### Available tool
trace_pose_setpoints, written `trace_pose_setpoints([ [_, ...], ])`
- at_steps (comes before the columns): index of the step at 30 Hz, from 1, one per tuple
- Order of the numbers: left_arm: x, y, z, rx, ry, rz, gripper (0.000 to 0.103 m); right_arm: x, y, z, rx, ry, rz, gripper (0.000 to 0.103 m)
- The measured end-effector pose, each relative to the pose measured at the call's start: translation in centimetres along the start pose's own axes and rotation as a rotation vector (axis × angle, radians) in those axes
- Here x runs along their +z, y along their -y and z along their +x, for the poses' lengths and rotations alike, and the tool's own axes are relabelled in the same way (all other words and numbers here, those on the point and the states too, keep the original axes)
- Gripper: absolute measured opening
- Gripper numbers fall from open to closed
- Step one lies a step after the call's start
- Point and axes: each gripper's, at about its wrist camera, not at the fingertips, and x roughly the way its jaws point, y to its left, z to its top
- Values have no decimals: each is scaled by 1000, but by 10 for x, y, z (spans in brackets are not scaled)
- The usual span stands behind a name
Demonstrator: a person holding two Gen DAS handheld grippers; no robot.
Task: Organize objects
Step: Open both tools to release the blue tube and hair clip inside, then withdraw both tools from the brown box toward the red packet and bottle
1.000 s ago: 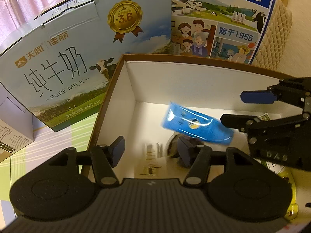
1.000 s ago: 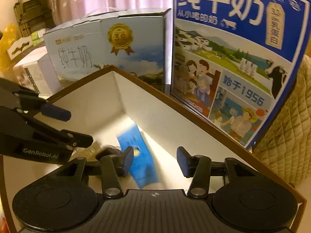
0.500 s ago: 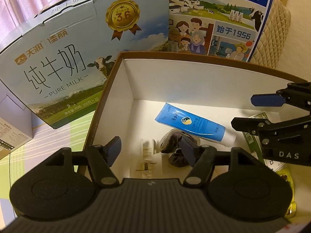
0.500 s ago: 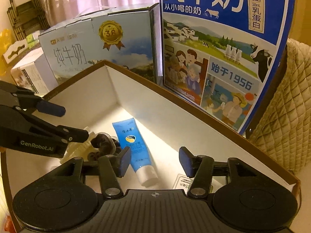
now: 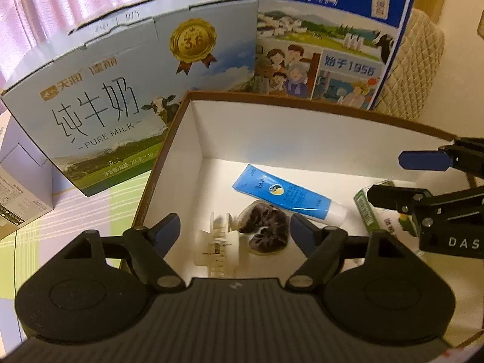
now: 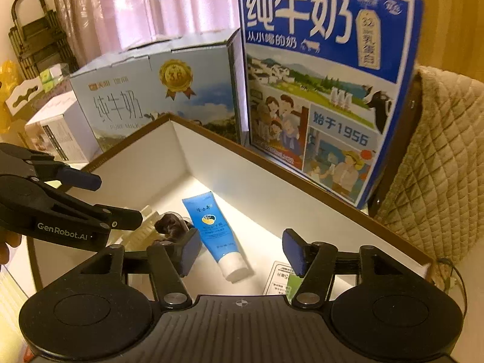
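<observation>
The left gripper (image 5: 234, 230) and the right gripper (image 6: 239, 251) both hovered above an open, white-lined cardboard box (image 5: 302, 133) with a brown rim, each with its fingers spread wide and holding nothing. On the box floor lay a blue tube (image 5: 284, 193) with a white cap, set diagonally, its cap end pointing toward the right gripper. Just beside the tube rested a dark scrunchie (image 5: 266, 233), and next to that a cream hair claw clip (image 5: 219, 248). A small green carton (image 5: 366, 208) lay near the tube's cap, partly hidden by the right gripper. Behind the box stood a pale-blue milk carton case (image 5: 121, 90) marked "PURE MILK" and a taller dark-blue milk case (image 6: 326, 84). A quilted beige cushion (image 6: 441, 163) showed at the right.
</observation>
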Motion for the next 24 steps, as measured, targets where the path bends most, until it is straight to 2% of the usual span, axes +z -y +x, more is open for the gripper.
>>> trace_pose_setpoints([
  [4, -3, 3, -19, -18, 29, -10, 86, -4, -3, -21, -19, 27, 22, 71],
  [8, -8, 4, -40, -35, 57, -28, 94, -10, -10, -46, -25, 68, 48, 75],
  [15, -24, 4, -78, -48, 93, -61, 96, -21, -27, -92, -44, 138, 88, 80],
  [24, -53, 7, -132, -30, 122, -87, 97, -42, -39, -134, -43, 181, 131, 80],
])
